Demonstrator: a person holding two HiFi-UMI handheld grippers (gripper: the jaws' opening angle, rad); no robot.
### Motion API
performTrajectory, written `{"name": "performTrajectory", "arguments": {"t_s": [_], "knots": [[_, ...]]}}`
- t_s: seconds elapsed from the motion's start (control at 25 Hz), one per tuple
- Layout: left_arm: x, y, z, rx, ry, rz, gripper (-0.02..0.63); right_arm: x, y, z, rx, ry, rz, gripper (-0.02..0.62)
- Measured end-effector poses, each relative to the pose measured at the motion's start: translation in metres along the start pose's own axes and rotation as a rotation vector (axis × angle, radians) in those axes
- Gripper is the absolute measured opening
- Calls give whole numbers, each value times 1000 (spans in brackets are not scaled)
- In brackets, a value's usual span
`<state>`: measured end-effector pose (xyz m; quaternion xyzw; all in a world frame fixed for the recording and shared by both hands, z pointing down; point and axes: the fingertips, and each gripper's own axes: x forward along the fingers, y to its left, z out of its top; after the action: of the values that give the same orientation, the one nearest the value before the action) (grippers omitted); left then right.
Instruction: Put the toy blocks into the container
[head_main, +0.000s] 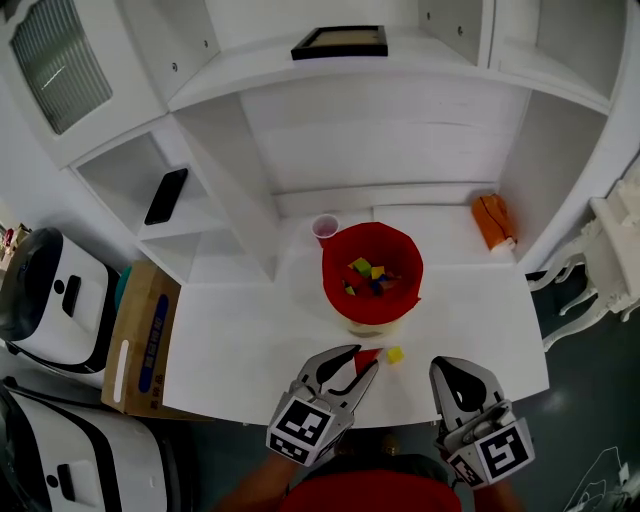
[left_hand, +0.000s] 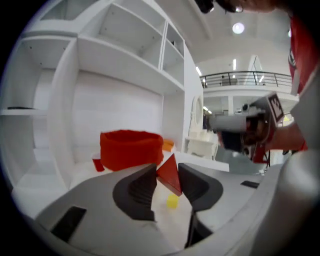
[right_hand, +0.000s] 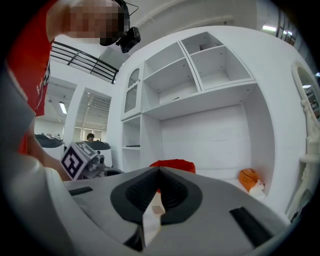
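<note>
- Your left gripper (head_main: 360, 362) is clamped on a red triangular block (left_hand: 170, 173), with a pad pressing on each side and one corner pointing up.
- A small yellow block (head_main: 395, 354) lies on the white worktop (head_main: 250, 340), just beside your left gripper's tips and near the front edge.
- In the left gripper view, that yellow block shows low in the gap between the jaws, below the red one.
- The red container (head_main: 398, 246) stands near the middle of the worktop, beyond both blocks. It holds what look like several yellow, green and blue blocks (head_main: 366, 276), though they are too small to count.
- Your right gripper (head_main: 452, 372) is clenched, jaws fully together with nothing between them. It is level over the front edge, to the right of the yellow block.
- A small pink cup (head_main: 325, 228) sits just behind the container on its left.
- An orange item (head_main: 492, 220) lies by the right wall.
</note>
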<state>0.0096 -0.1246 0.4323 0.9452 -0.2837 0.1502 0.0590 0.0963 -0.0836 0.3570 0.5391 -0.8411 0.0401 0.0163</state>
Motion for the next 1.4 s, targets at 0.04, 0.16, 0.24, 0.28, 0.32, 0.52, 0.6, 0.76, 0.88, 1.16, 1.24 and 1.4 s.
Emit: {"name": "performTrajectory", "arguments": {"t_s": [0.04,0.16,0.24,0.28,0.32,0.52,0.6,0.76,0.88,1.16,1.24,1.4], "knots": [[-4,3,19,-4,-58,15,147,0,2,-1,2,1,4,0],[-10,14,68,-9,-189,49,146,1,5,-1,-1,3,13,0],[-4,26,84,7,-222,70,146,0,6,0,-4,0,15,0],[0,33,90,14,-226,83,146,0,7,0,-5,-2,15,0],[5,40,95,17,-228,96,146,-1,7,1,-6,-3,14,0],[35,73,106,23,-208,152,146,-7,5,3,-10,-7,3,0],[48,84,104,28,-178,174,152,-8,3,3,-7,-4,-3,0],[56,94,106,21,-164,177,212,-8,1,-3,-4,19,-3,0],[41,80,114,22,-222,142,151,-6,1,-14,-4,55,1,2],[-8,23,103,11,-308,73,12,17,0,-65,-26,214,16,37],[-19,8,91,-8,-301,65,12,25,-1,-85,-21,270,25,45],[-30,-12,58,-63,-232,56,12,45,-2,-119,-18,385,46,86]]}}
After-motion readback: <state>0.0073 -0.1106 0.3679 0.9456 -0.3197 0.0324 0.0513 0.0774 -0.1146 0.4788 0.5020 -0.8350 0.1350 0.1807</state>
